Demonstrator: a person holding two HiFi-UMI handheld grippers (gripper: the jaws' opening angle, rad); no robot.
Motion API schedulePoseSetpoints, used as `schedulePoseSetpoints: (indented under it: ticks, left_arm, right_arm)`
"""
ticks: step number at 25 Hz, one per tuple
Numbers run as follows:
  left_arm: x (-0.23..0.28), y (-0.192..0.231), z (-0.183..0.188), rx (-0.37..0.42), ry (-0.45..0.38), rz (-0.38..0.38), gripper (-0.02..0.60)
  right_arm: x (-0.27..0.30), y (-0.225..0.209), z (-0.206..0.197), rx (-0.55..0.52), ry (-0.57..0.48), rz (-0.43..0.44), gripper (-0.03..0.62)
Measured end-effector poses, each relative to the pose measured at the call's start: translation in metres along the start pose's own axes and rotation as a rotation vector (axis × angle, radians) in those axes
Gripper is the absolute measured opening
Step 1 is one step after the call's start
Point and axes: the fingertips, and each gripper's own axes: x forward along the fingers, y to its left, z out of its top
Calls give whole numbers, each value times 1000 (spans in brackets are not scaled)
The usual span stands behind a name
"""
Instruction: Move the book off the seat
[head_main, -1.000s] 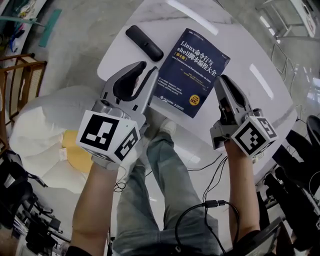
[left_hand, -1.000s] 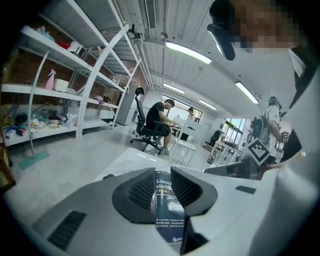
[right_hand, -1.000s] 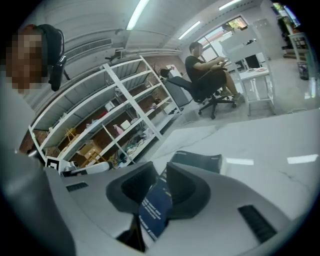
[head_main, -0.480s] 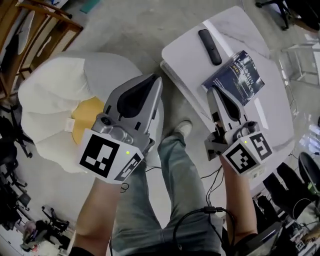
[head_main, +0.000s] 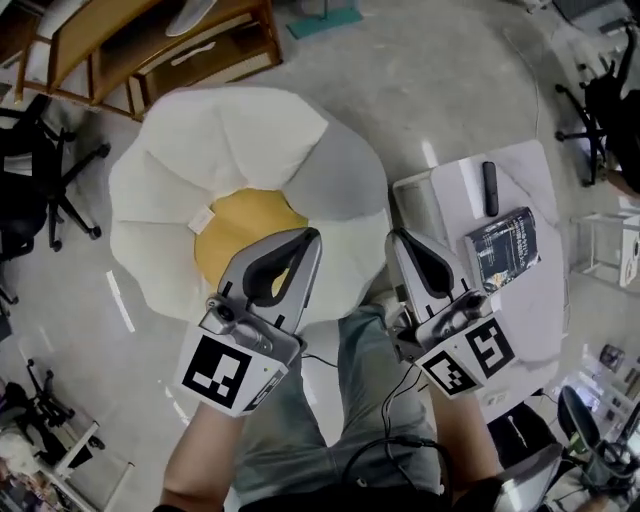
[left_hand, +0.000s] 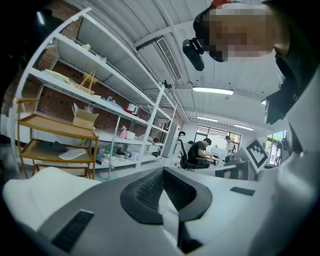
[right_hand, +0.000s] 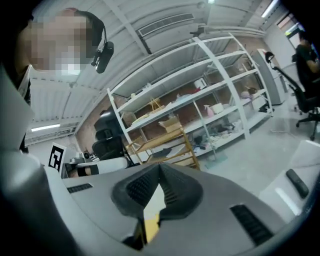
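Observation:
The dark blue book (head_main: 503, 248) lies flat on the white table (head_main: 540, 300) at the right, next to a black remote (head_main: 489, 187). The seat (head_main: 200, 160) is a white beanbag with a yellow middle (head_main: 235, 225), and nothing lies on it. My left gripper (head_main: 312, 235) hangs over the seat's near edge, shut and empty. My right gripper (head_main: 395, 237) is beside it, between seat and table, also shut and empty. In the left gripper view the left gripper (left_hand: 162, 175) points level at shelving. The right gripper (right_hand: 159, 167) has its pads together.
A wooden shelf unit (head_main: 150, 50) stands behind the seat, with white metal racks (right_hand: 200, 90) along the wall. Black office chairs (head_main: 40, 170) flank the area. My legs (head_main: 350, 400) and a cable (head_main: 390, 400) are below. People sit at desks (left_hand: 202, 150) in the distance.
Both grippers rose and swung left from the book on the table toward the beanbag seat. Their jaws closed with nothing in them. The book stayed on the table.

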Motion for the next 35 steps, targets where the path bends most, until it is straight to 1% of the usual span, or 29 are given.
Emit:
schedulePoseSetpoints:
  ticks: [2,6,9,11,15,19,22,25,28,31,34,35]
  left_arm:
    - [-35,16,15,-4,-17,39,5]
    - [-105,43,58,11,-78,97,5]
    - [-150,60,96,33,-131,160,5]
    - [-177,66,121,29,-165,199,5]
    - [-223,60,161,32,-206,234,5]
    - [-261,40,203,81,-208,265,5]
    - [-278,31,232,118,-209,295,5]
    - [-292,21,264,121,-249,311,5]
    - [-305,8,300,148,-320,326,5]
    - [-315,3,318,142,-325,354,5]
    - [-324,-3,340,181,-363,387,5]
    - [-326,-4,347,180,-375,397,5]
  right_arm:
    - [18,41,10,-28,6,57,14]
    - [47,124,31,-65,9,139,14]
    - [66,180,58,-114,-3,217,14]
    - [73,215,77,-149,-13,268,14]
    - [67,275,107,-187,-27,344,14]
    - [53,330,135,-215,-31,408,14]
    - [52,364,160,-226,-49,474,14]
    - [45,394,186,-242,-66,540,14]
    - [34,419,213,-264,-91,599,14]
    - [23,434,237,-285,-124,647,14]
    - [15,442,257,-300,-146,689,14]
    - [12,443,263,-309,-153,702,14]
